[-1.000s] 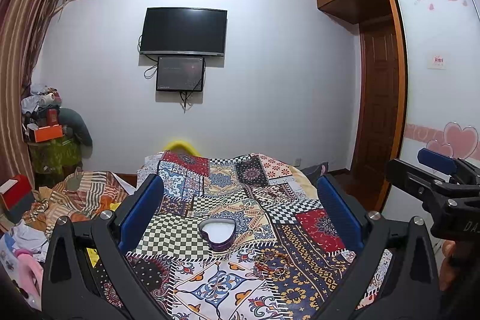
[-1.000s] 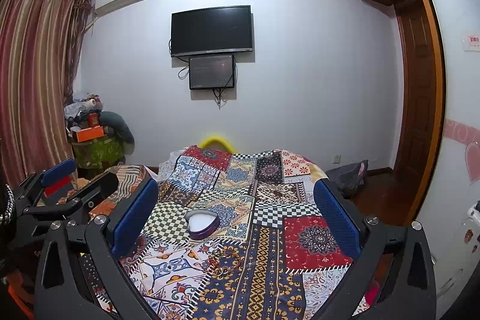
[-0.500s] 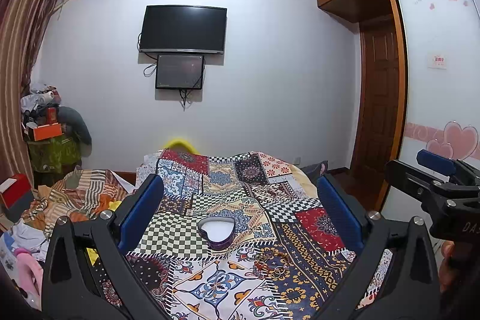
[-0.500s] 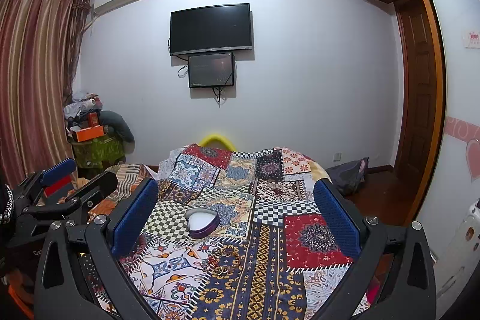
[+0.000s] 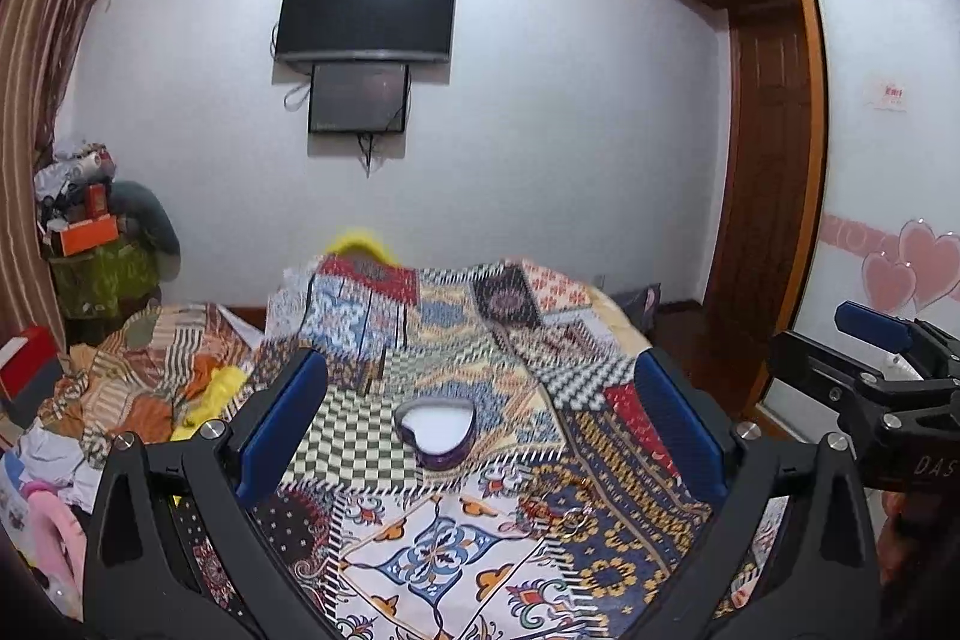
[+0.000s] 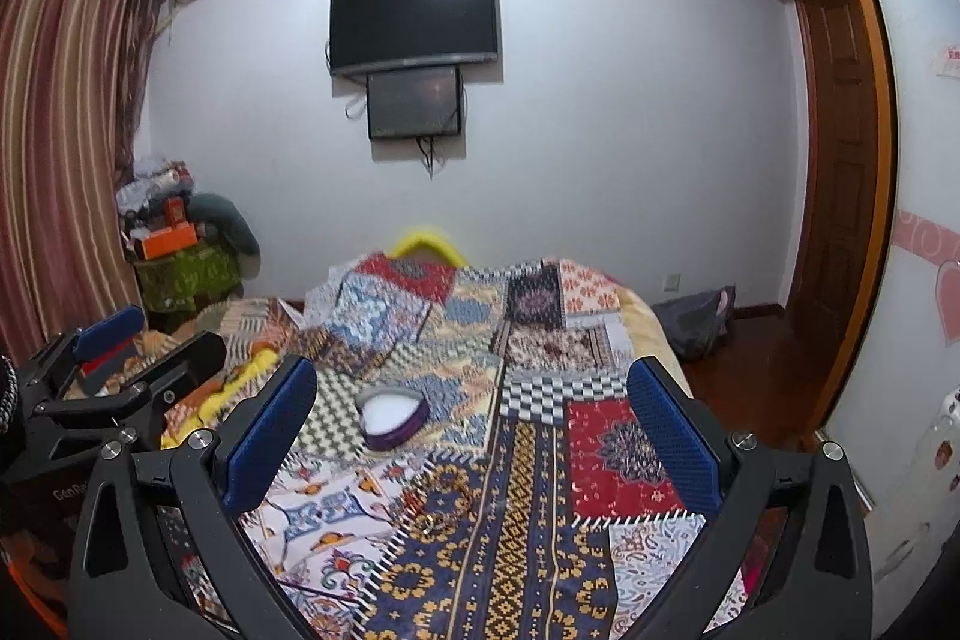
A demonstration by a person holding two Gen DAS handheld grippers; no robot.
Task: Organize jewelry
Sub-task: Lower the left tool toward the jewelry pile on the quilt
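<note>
A purple heart-shaped jewelry box [image 5: 438, 430] with a white inside sits open on the patterned bedspread [image 5: 456, 550]; it also shows in the right wrist view [image 6: 391, 417]. Small gold jewelry [image 5: 567, 517] lies on the spread in front of the box, also in the right wrist view [image 6: 433, 519]. My left gripper [image 5: 480, 430] is open and empty above the bed, well short of the box. My right gripper [image 6: 474, 436] is open and empty, to the right of the left one [image 6: 114, 376].
The bed fills the middle. Piled clothes and bedding [image 5: 144, 388] lie left of it. A cluttered stand [image 5: 102, 268] sits by the curtain. A TV [image 5: 366, 13] hangs on the far wall. A wardrobe and wooden door [image 5: 774, 196] stand on the right.
Both views have shifted slightly and blurred, so both grippers are moving a little. The box and jewelry have not moved. Both jaws stay open.
</note>
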